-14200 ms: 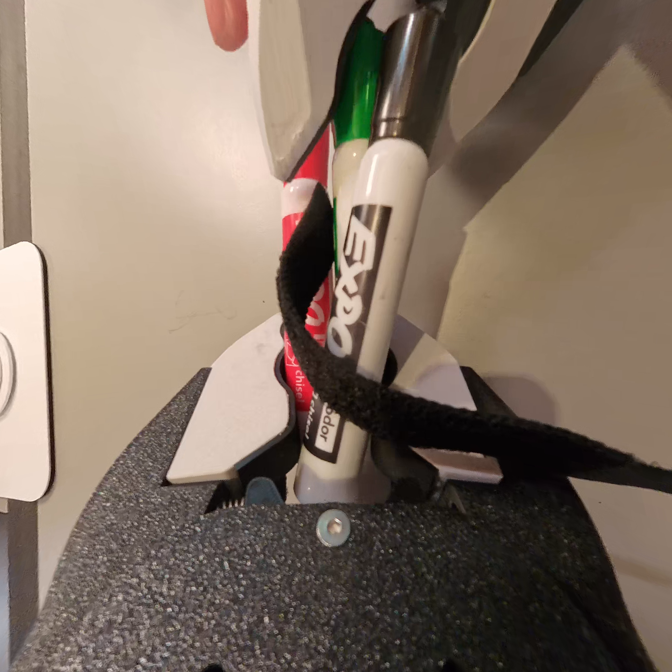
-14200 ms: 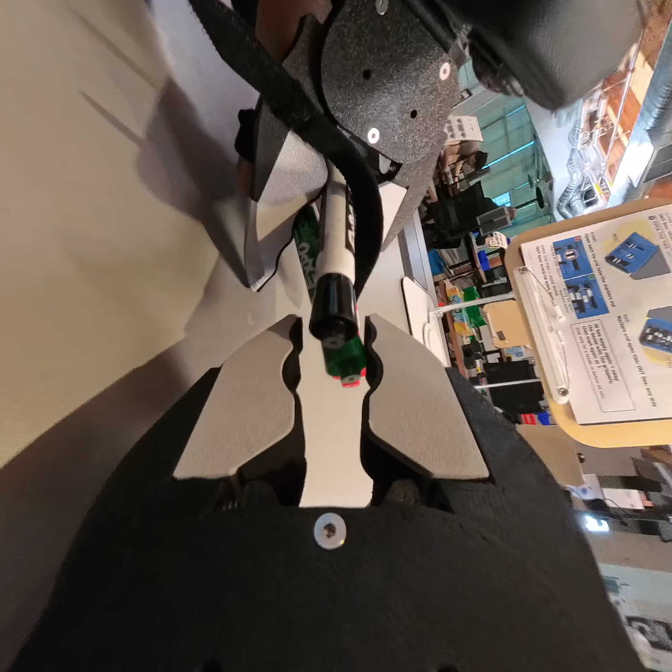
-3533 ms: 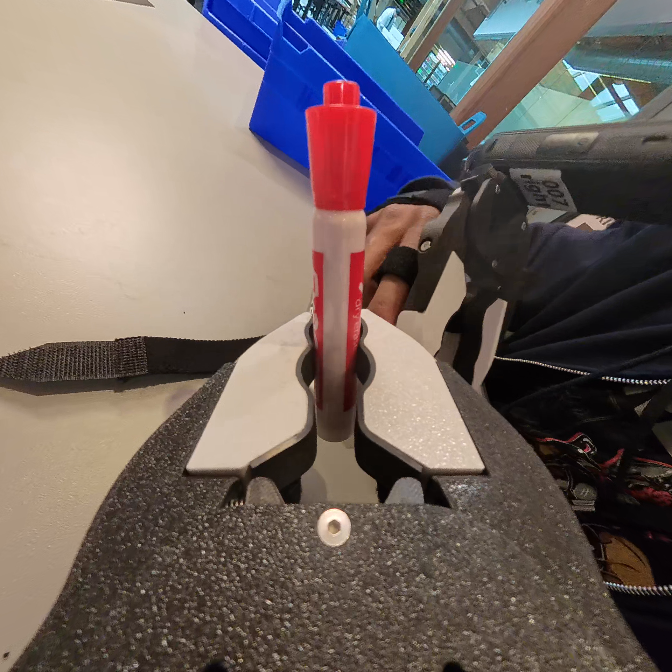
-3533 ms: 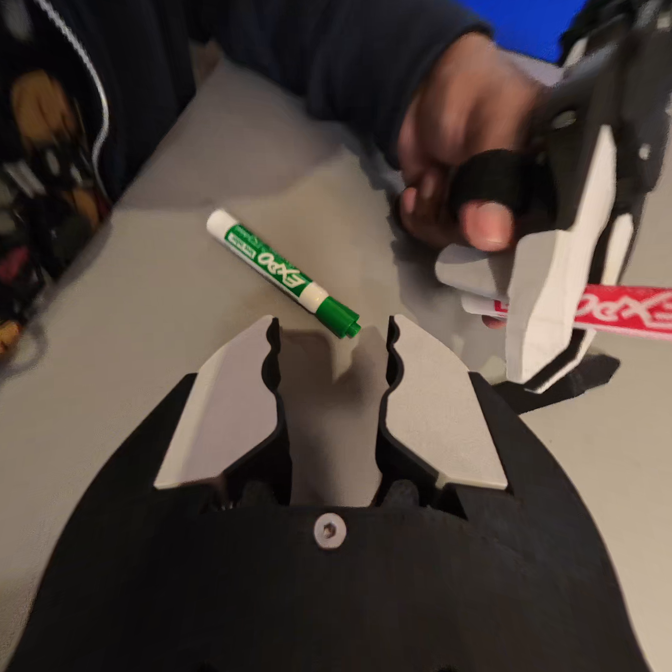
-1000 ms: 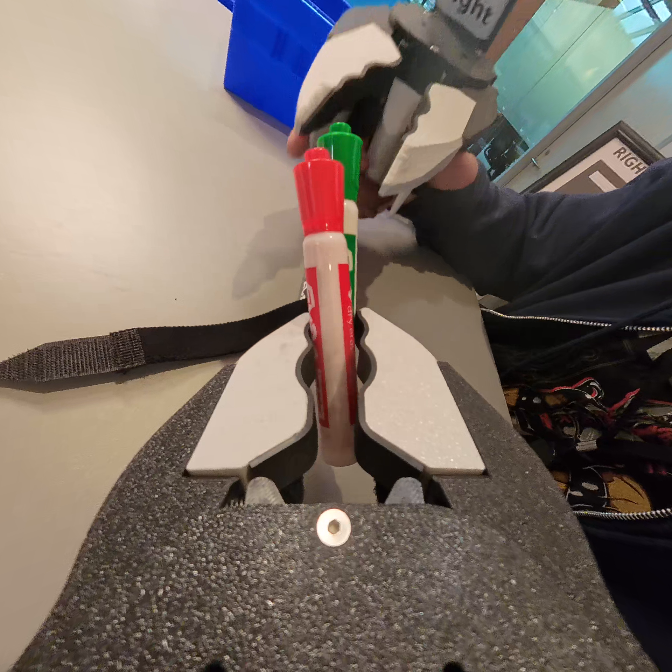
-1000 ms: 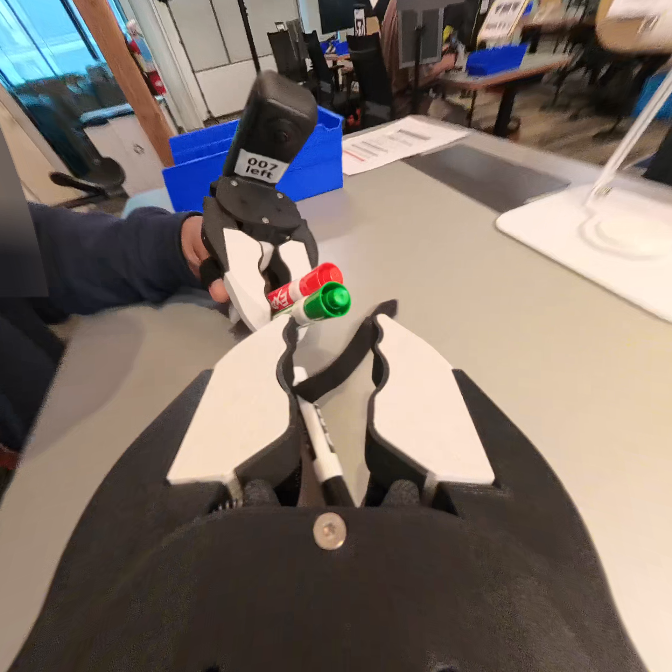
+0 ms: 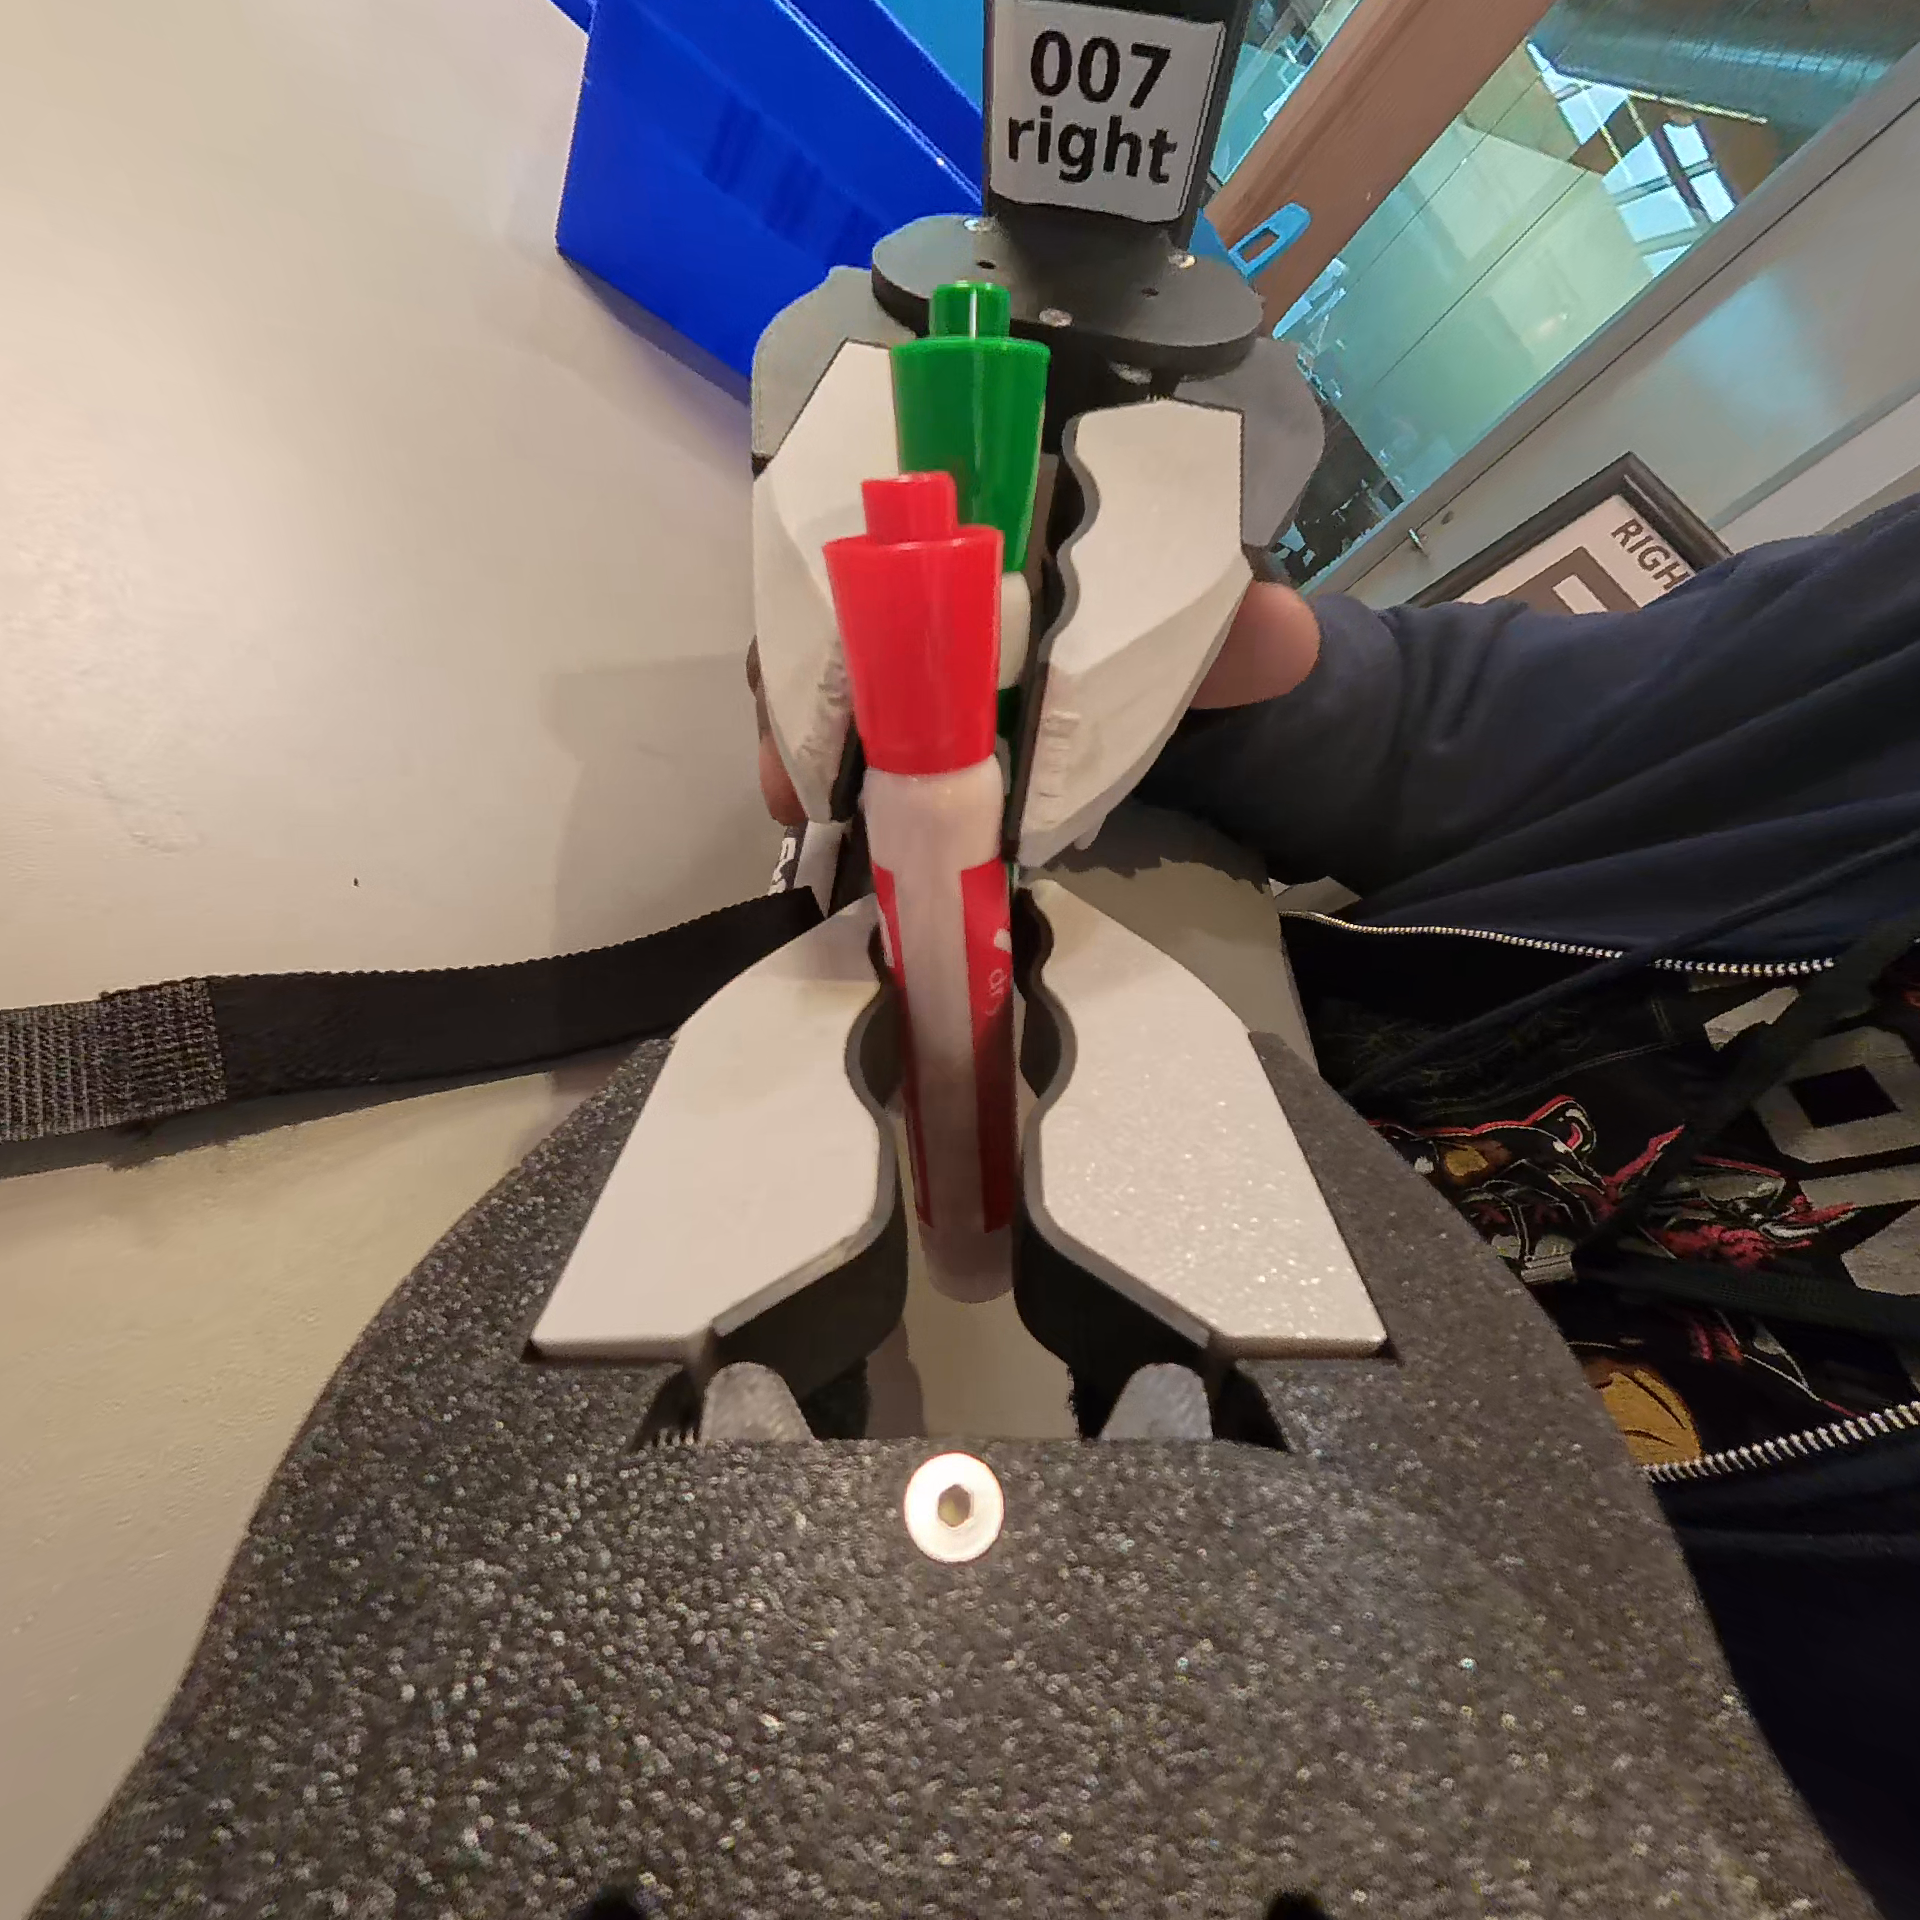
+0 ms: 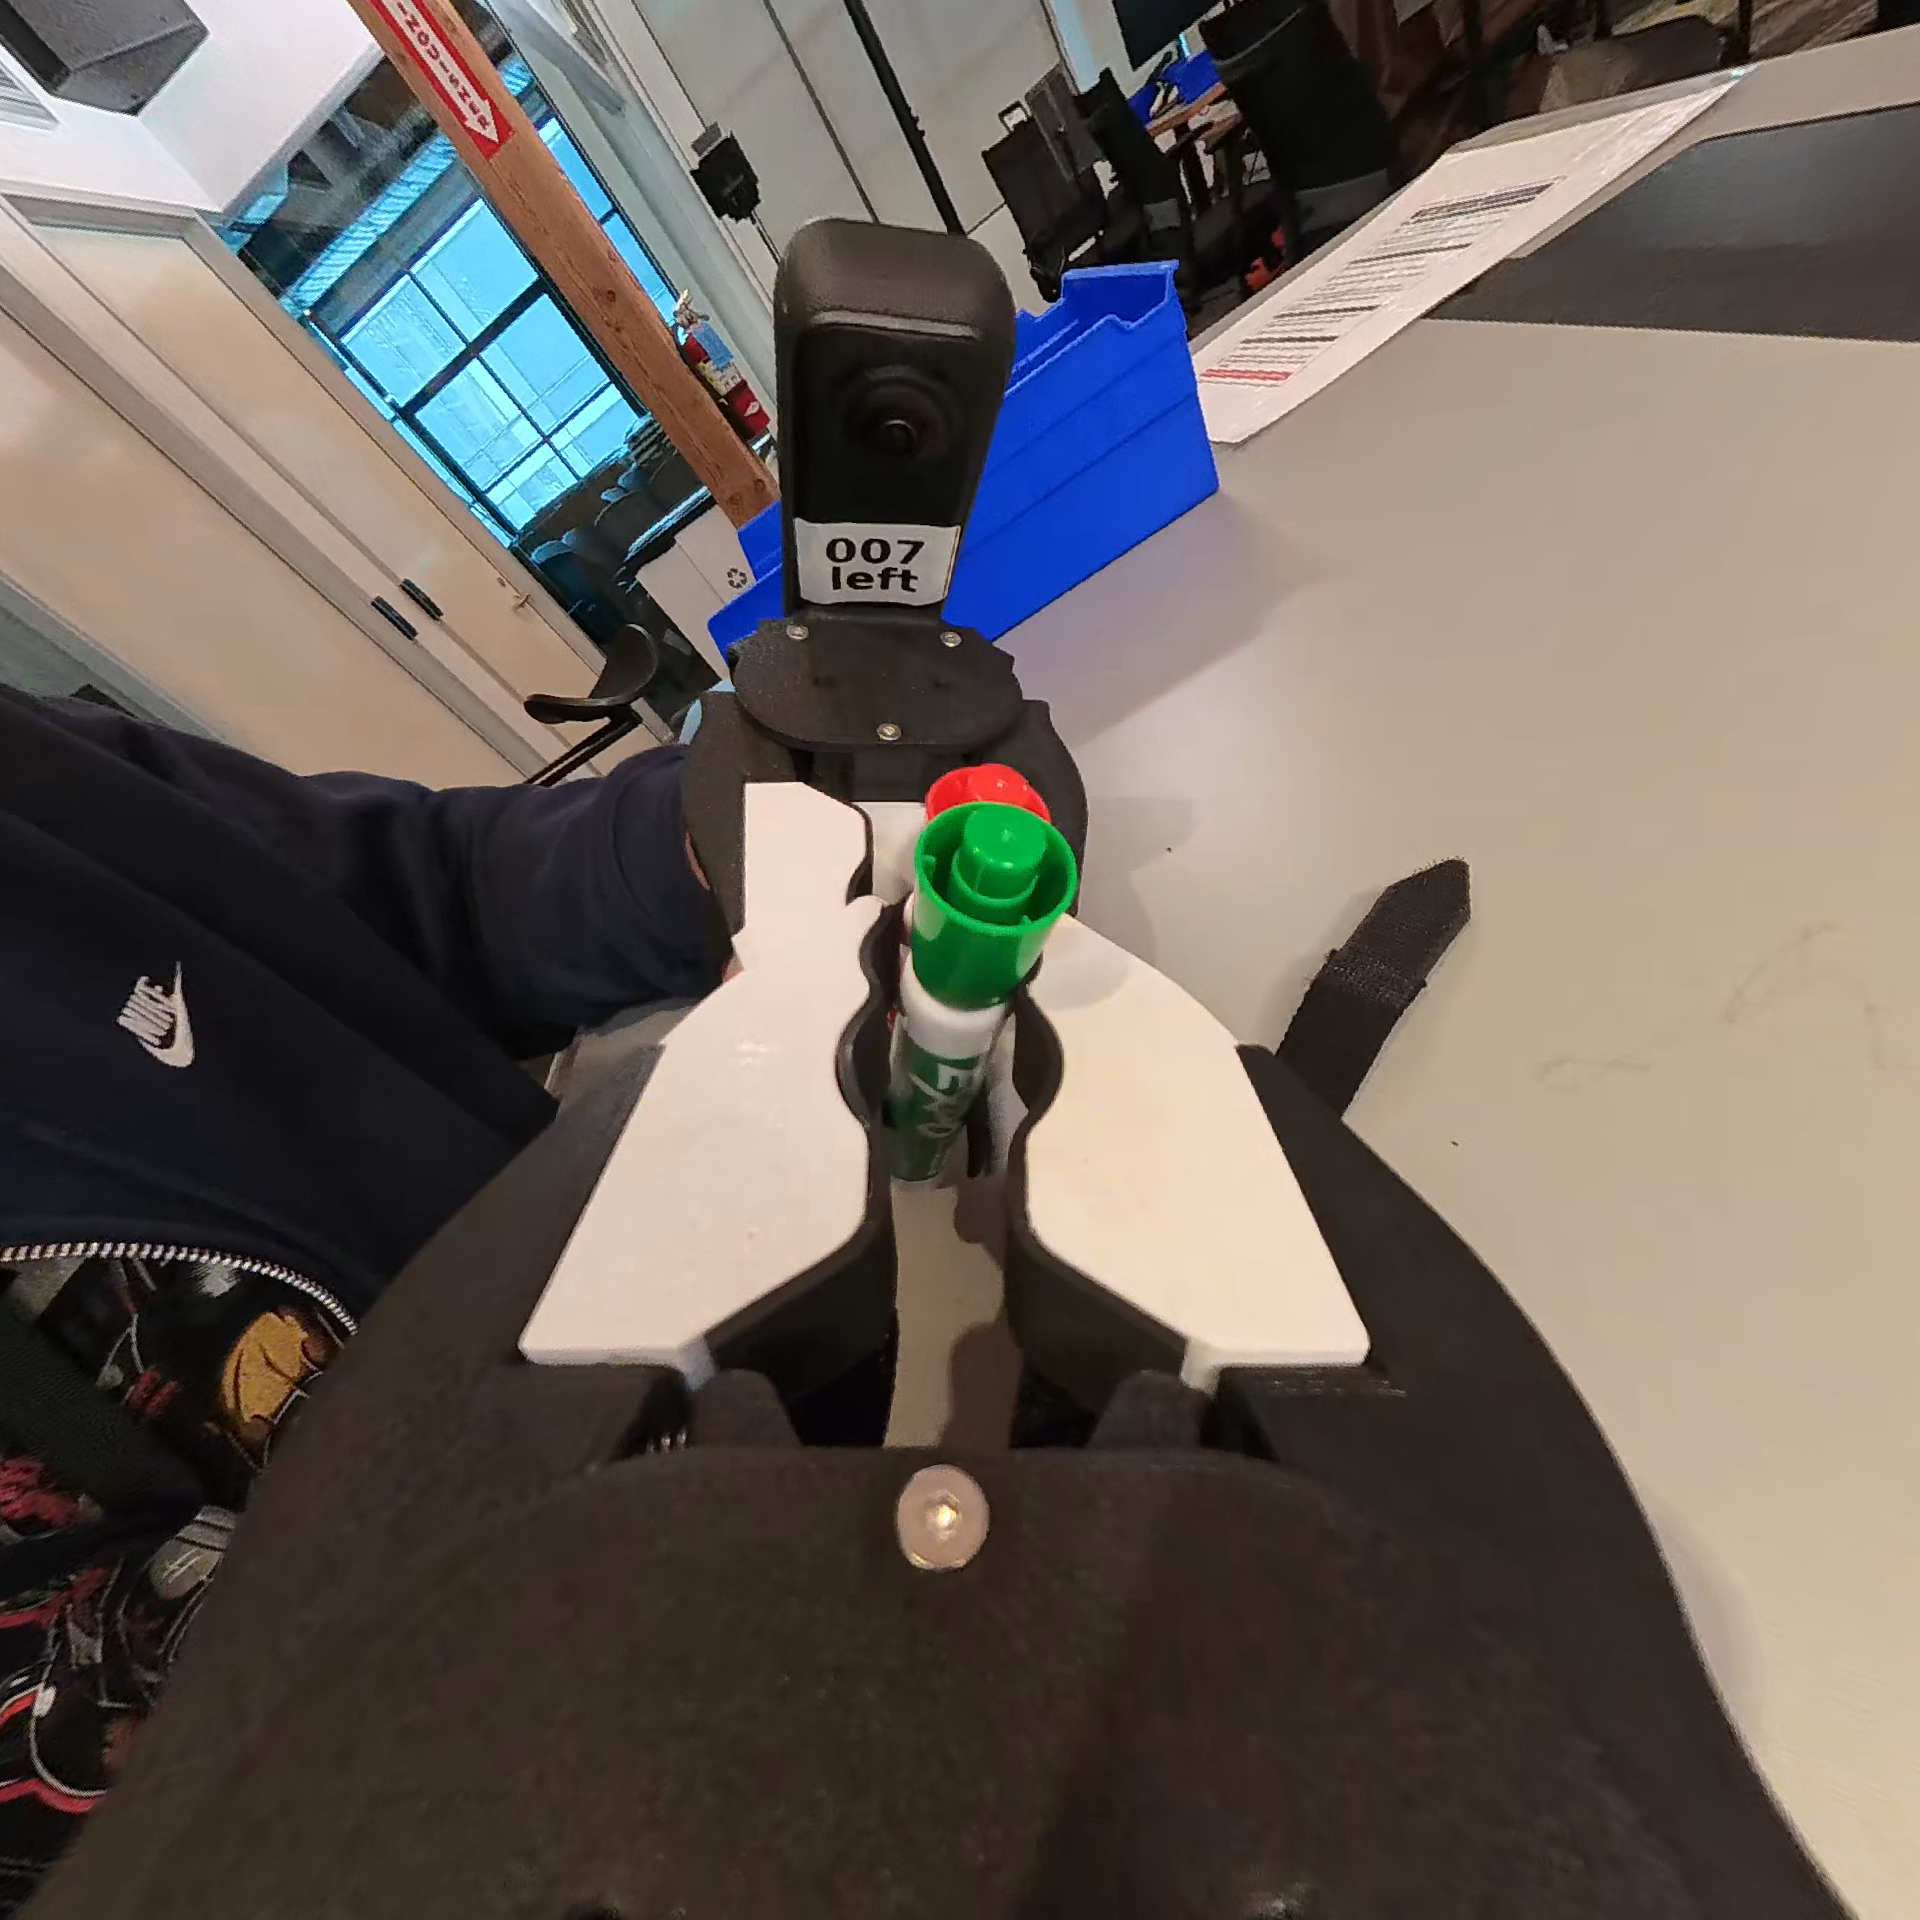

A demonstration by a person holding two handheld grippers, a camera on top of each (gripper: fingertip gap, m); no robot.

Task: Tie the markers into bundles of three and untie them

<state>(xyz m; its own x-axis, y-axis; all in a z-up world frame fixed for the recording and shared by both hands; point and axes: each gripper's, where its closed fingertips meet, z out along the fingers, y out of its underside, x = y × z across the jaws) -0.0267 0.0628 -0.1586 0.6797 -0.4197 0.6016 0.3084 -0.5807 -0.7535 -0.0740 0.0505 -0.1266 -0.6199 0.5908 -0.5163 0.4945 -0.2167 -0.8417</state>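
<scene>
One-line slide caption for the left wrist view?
Left gripper clamps a red marker beside the green marker in the facing right gripper, strap on table.

An open-plan office or lab: rows of black office chairs [image 8: 1091, 156] at desks, glass partitions [image 7: 1558, 260], a blue plastic bin [image 8: 1091, 416] on the pale grey bench [image 8: 1558, 727].
</scene>
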